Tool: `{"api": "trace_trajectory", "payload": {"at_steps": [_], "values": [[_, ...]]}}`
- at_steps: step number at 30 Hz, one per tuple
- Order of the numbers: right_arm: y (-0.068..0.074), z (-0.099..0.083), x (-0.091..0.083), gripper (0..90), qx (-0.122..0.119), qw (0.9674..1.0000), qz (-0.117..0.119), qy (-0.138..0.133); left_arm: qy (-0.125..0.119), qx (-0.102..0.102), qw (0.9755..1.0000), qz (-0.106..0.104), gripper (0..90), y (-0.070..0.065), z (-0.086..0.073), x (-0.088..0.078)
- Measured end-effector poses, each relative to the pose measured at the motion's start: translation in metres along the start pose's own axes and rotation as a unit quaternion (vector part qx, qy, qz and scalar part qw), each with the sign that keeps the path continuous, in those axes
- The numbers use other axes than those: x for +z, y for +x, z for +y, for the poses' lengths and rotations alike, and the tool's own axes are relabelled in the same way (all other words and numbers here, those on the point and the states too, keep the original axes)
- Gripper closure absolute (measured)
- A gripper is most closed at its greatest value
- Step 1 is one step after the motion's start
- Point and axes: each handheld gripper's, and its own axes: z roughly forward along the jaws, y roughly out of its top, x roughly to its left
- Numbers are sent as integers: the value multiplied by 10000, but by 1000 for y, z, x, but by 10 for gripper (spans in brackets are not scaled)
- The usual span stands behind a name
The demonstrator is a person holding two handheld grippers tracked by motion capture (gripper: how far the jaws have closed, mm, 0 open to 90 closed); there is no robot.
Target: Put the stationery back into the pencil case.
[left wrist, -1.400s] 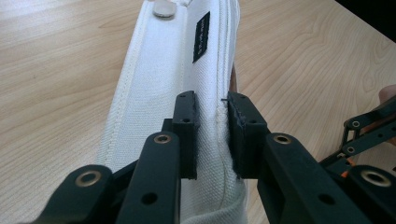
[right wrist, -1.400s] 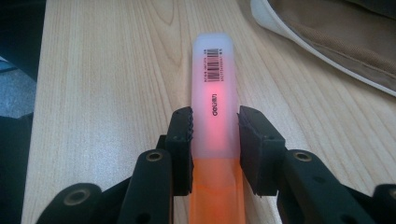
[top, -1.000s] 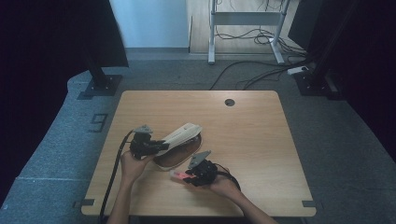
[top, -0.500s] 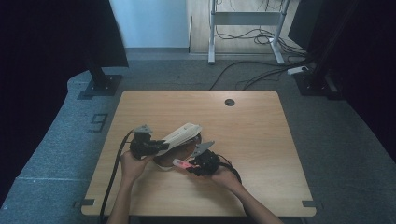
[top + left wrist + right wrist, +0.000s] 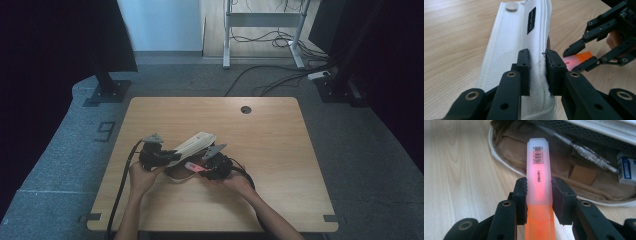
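Highlighter [image 5: 539, 182] sits clamped in the right tongs [image 5: 539, 192], its long end aimed at the open pencil case [image 5: 579, 177] just ahead. Left tongs [image 5: 537, 72] pinch the case's white lid [image 5: 516, 42] up.

A white fabric pencil case [image 5: 192, 145] with a tan lining lies open near the tabletop's front-left area, its lid raised at a slant. A pink-orange highlighter [image 5: 539, 182] points its capped end over the case's open rim.
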Motion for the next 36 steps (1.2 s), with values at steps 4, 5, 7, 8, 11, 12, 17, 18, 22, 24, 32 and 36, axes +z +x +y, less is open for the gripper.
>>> {"api": "trace_trajectory", "payload": {"at_steps": [4, 5, 7, 8, 11, 12, 17, 18, 22, 24, 32, 36], "values": [[-3, 5, 6, 652, -22, 10000, -10, 31, 2, -7, 10000, -3, 751, 0, 0, 0], [-3, 5, 6, 652, -22, 10000, -10, 31, 2, -7, 10000, -3, 751, 0, 0, 0], [-4, 8, 10, 653, -36, 10000, -2, 59, -1, -8, 10000, -7, 751, 0, 0, 0], [-5, 9, 12, 652, -25, 10000, -10, 65, 0, -7, 10000, -9, 751, 0, 0, 0], [-7, 12, 18, 652, -32, 10000, 0, 73, 9, -3, 10000, -16, 750, 0, 0, 0], [-7, 13, 20, 652, -26, 10000, 6, 67, 9, -3, 10000, -16, 750, 0, 0, 0], [-8, 18, 28, 652, -38, 10000, 21, 85, 14, -2, 10000, -20, 750, 0, 0, 0], [-9, 19, 30, 652, -41, 10000, 27, 86, 14, -4, 10000, -23, 750, 0, 0, 0], [-10, 24, 35, 652, -33, 10000, 52, 73, 23, -3, 10000, -22, 750, 0, 0, 0], [-10, 25, 36, 652, -11, 9999, 55, 92, 21, -4, 10000, -25, 749, 0, 0, 0], [-12, 26, 35, 573, -11, 10000, -34, 54, 32, -14, 10000, -36, 749, 1, 0, 0], [-13, 23, 25, 546, 6, 10000, -72, 1, 26, -23, 10000, -35, 749, 0, 0, 0]]}}
